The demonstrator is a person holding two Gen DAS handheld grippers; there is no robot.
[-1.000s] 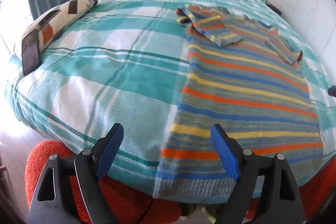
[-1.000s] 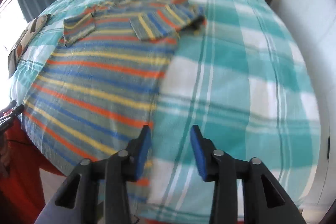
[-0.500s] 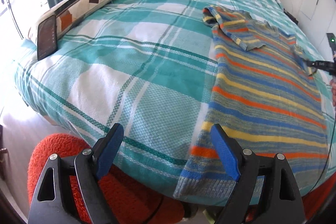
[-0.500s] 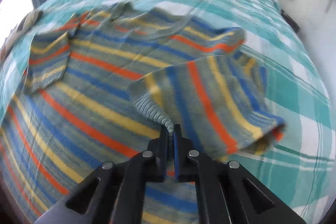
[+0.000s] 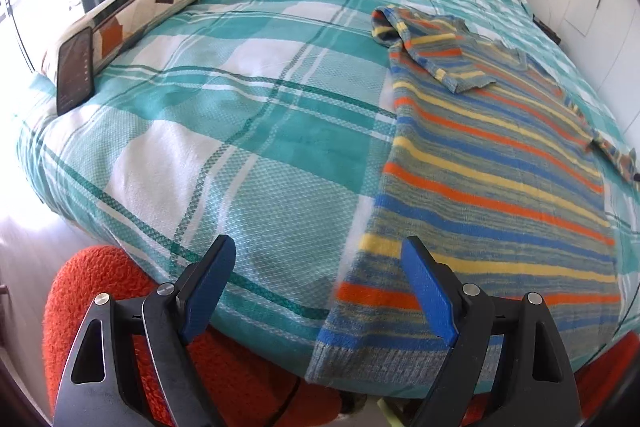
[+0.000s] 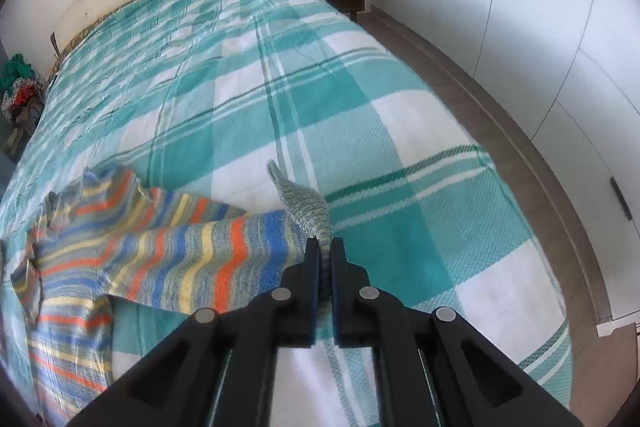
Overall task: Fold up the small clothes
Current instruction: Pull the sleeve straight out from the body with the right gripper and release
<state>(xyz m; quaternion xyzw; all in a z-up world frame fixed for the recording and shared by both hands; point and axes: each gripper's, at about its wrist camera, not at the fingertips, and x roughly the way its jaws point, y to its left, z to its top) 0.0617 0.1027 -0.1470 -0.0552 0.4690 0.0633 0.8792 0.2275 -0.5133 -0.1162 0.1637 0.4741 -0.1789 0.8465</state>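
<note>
- The folding looks barely begun: the striped sweater (image 5: 492, 163) lies spread flat on the bed (image 5: 240, 131), its left sleeve (image 5: 440, 55) turned in across the chest.
- The right sleeve (image 6: 192, 251) stretches out sideways, unfolded; body folds remain.
- The right tongs (image 6: 326, 247) are clenched on that sleeve's grey cuff (image 6: 308, 207).
- The left tongs (image 5: 320, 287) hang released over the near hem, touching nothing.
</note>
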